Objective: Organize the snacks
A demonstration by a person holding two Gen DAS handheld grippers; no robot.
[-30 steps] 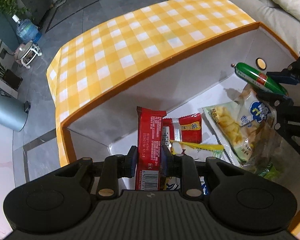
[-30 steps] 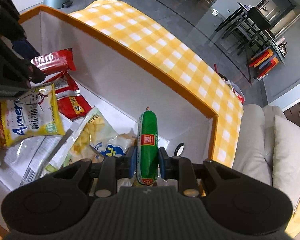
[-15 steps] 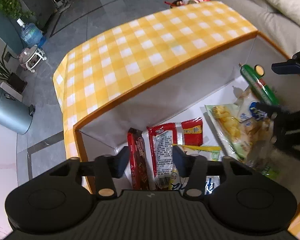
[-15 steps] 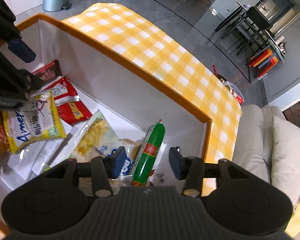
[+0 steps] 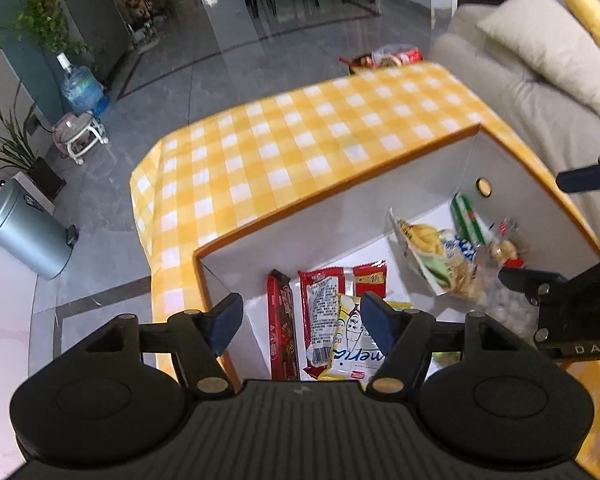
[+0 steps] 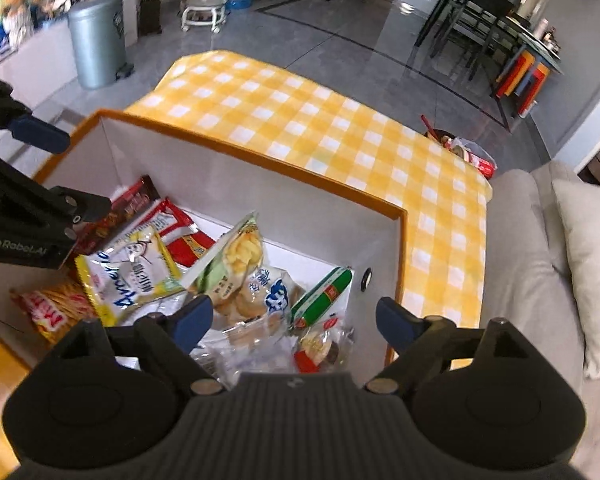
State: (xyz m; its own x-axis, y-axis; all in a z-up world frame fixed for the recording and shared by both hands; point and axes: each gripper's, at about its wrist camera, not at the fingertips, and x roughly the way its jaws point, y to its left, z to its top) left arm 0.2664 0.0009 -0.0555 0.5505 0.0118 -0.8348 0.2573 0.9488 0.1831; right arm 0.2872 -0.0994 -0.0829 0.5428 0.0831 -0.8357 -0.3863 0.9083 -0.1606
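Note:
An orange-rimmed white box holds several snack packs. My left gripper hovers above its left end, jaws still opening, nothing between the pads. Below it a dark red bar lies against the box wall beside a red packet and a yellow bag. My right gripper hangs over the right end, its jaws opening too and empty. Under it the green sausage rests on a chips bag near the far wall.
The box sits on a yellow checked tablecloth. A grey sofa with cushions stands to the right. On the floor are a metal bin, a water bottle and a small stool. More snacks lie past the table's far end.
Both grippers opened and rose. The left one let go of the dark red bar, which now lies in the box. The right one released the green sausage onto the chips bag.

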